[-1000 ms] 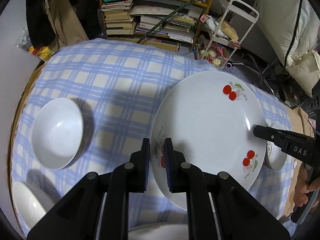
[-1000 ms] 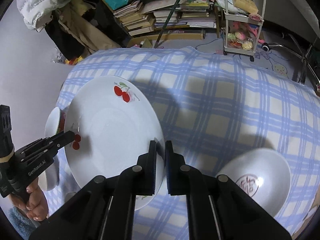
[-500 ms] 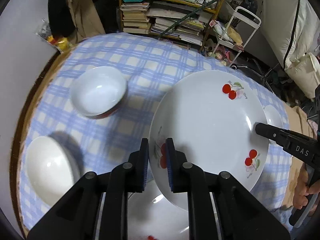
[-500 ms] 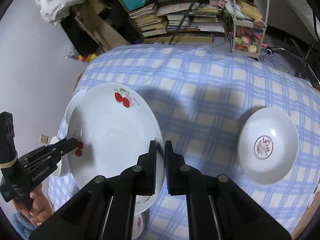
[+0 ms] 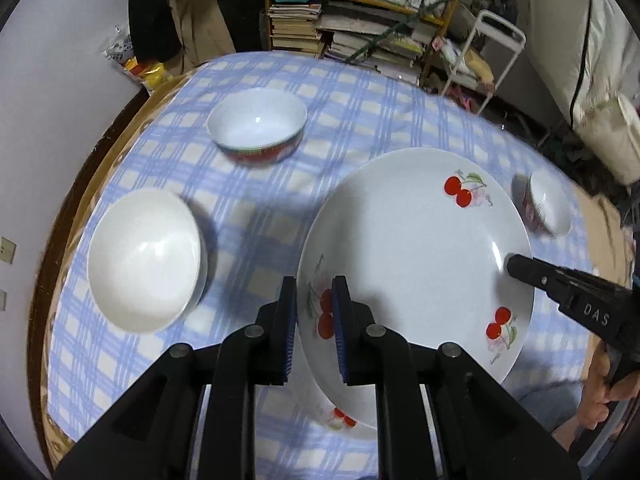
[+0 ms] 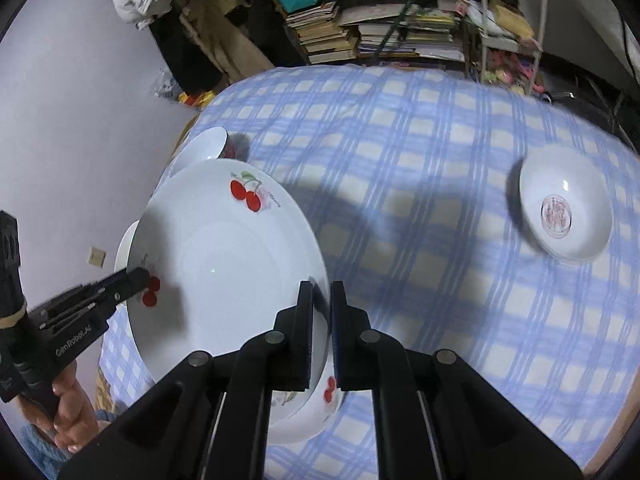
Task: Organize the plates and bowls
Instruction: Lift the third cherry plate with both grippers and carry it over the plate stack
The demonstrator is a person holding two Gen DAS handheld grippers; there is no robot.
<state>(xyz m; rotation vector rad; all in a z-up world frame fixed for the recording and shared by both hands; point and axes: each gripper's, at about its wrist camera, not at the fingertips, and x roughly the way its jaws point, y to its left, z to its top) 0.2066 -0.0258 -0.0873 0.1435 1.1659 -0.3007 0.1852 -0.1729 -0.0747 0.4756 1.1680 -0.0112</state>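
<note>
A large white plate with red cherries (image 5: 416, 248) is held in the air over the checked tablecloth. My left gripper (image 5: 314, 300) is shut on its left rim. My right gripper (image 6: 321, 300) is shut on the opposite rim of the same plate (image 6: 224, 264). A second cherry plate (image 5: 340, 416) lies on the table right under it, partly hidden; it also shows in the right wrist view (image 6: 312, 408).
A plain white bowl (image 5: 144, 260) and a red-banded bowl (image 5: 258, 126) stand on the left of the round table (image 5: 60, 280). A small bowl (image 5: 546, 204) stands on the right. A shallow bowl with a red mark (image 6: 566, 208) stands far right. Bookshelves and a cart stand behind.
Both grippers have carried the cherry plate back toward the near edge, over a second cherry plate. The bowls now appear farther away.
</note>
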